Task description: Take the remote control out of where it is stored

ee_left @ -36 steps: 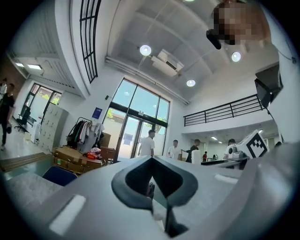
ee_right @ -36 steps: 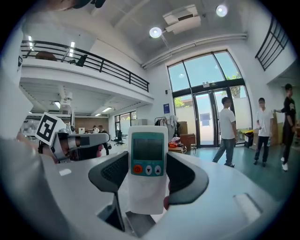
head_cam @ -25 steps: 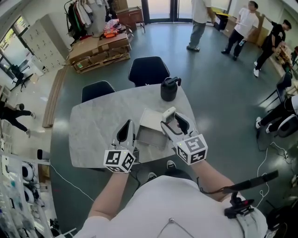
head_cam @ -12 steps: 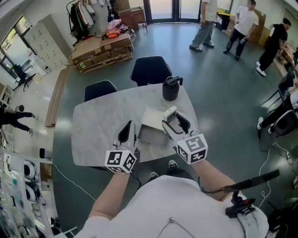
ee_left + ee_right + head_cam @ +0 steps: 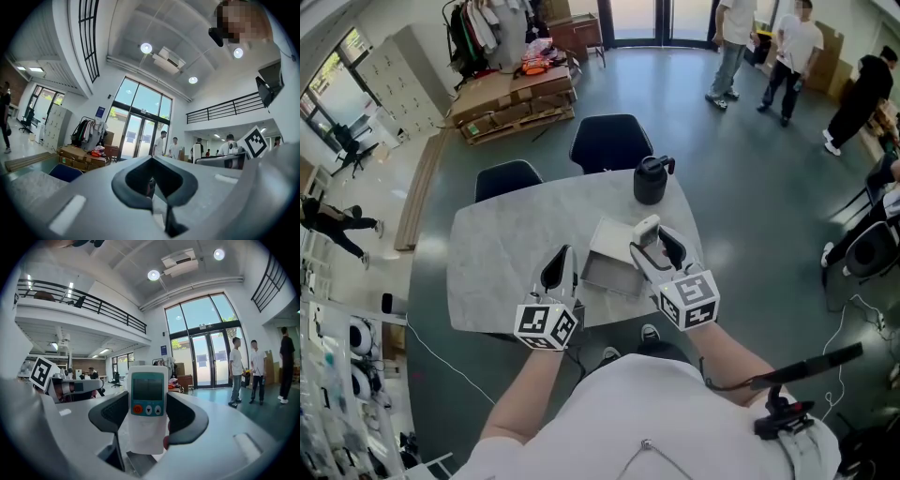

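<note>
The white remote control (image 5: 148,401), with a grey screen, an orange button and two arrow keys, stands upright between the dark pads of my right gripper (image 5: 148,418), which is shut on its lower half. From the head view, the remote (image 5: 644,228) is held just above the right edge of an open grey storage box (image 5: 602,277) on the marble table (image 5: 502,253). My left gripper (image 5: 561,269) hovers at the box's left side, shut and holding nothing. The left gripper view shows that gripper (image 5: 153,180) pointing up at the room.
A black jug (image 5: 651,180) stands at the table's far right corner. Two dark chairs (image 5: 609,141) (image 5: 508,178) sit behind the table. Several people stand by the glass doors (image 5: 727,42). Cardboard stacks on pallets (image 5: 511,103) lie at the far left.
Both grippers and the remote stay where they were. The head view has drifted slightly, and the people at the far end have walked a little.
</note>
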